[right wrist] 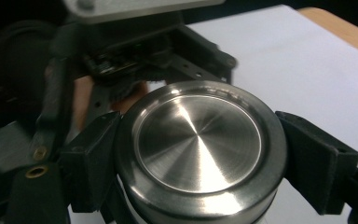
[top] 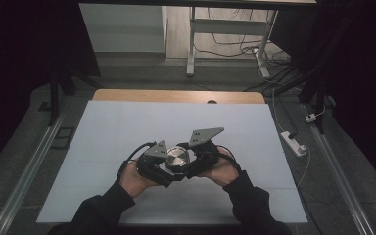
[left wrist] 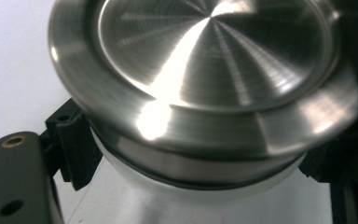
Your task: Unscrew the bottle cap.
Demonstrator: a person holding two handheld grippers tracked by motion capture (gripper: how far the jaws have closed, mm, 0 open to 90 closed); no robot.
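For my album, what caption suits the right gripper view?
Right tongs clamp the shiny steel lid of a jar held above the white table.

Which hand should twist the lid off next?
Probably right: the right gripper has its jaws clamped on the steel lid, while the left gripper grips the body below it.

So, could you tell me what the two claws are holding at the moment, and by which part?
Both grip one container: the right claw clamps the rim of its round steel lid, and the left claw holds the pale body just below the lid.
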